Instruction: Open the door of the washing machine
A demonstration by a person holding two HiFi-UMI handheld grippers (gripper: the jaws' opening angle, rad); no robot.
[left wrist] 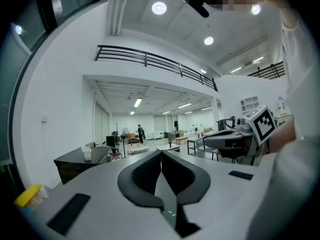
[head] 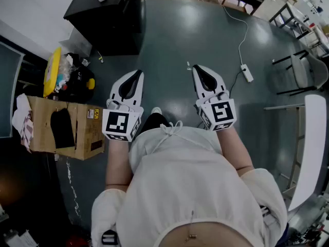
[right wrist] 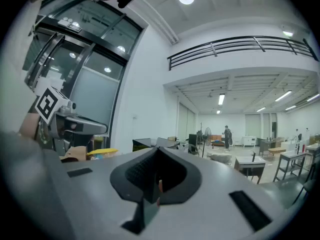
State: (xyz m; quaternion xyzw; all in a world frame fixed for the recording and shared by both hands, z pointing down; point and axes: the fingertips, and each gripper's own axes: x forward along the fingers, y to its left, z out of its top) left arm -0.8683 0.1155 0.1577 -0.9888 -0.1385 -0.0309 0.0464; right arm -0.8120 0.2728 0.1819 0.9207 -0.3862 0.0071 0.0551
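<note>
Closed tight on nothing: white left gripper [head: 136,76] and white right gripper [head: 198,72], level, side by side above glossy grey floor [head: 175,40]. Beside left one, brown cardboard box [head: 82,133]; farther off, black table [head: 103,22]. Cannot tell where washing machine stands.

Both grippers are out in front of the body, level, side by side and well apart, tips pointing away. The left gripper [head: 135,76] has its jaws pressed together with nothing between them. The right gripper [head: 198,69] is closed up too, and empty. The left forearm [head: 117,161] and right forearm [head: 237,151] reach forward, slightly splayed.
</note>
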